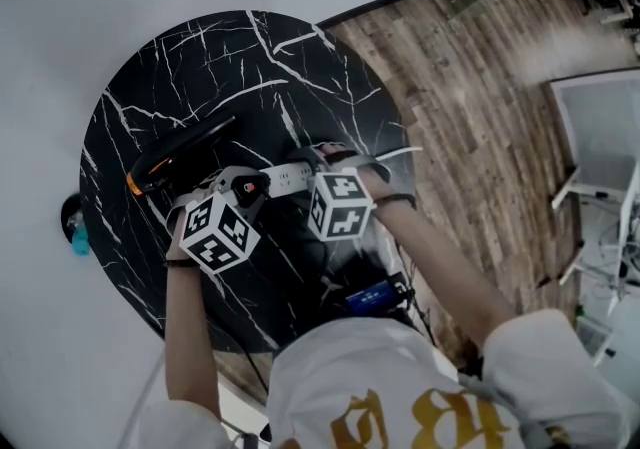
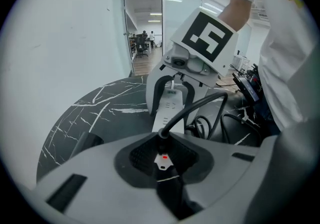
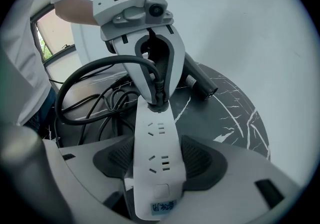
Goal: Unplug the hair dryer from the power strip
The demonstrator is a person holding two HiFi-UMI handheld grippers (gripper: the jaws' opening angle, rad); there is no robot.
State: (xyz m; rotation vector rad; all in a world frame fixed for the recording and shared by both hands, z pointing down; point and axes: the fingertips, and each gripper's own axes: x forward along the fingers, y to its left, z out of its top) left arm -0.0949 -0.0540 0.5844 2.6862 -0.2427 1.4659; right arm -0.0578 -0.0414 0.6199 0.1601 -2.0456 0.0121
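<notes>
On the round black marble worktop (image 1: 200,57), toward its left edge, the black hair dryer (image 1: 180,155) lies on its side with an orange band at one end. Just beside it, closer to the person's edge, the left gripper (image 2: 162,155) points steeply down. Its jaws are drawn in on the black plug (image 3: 159,99), with the dark pads pressed against its two sides. The plug sits in the socket at the left end of the white power strip (image 3: 157,153). The dryer's thick black cord (image 3: 85,68) rises from the plug in a loop and drops back toward the person's edge of the worktop, where more black cable (image 3: 107,103) lies coiled.

The power strip lies flat across the middle of the worktop, and its two other sockets are bare. At its right end the right gripper (image 3: 157,188) also tilts downward. Its jaws are closed on the strip's long sides near the switch and label, one pad against each edge. The two grippers face each other along the strip.
</notes>
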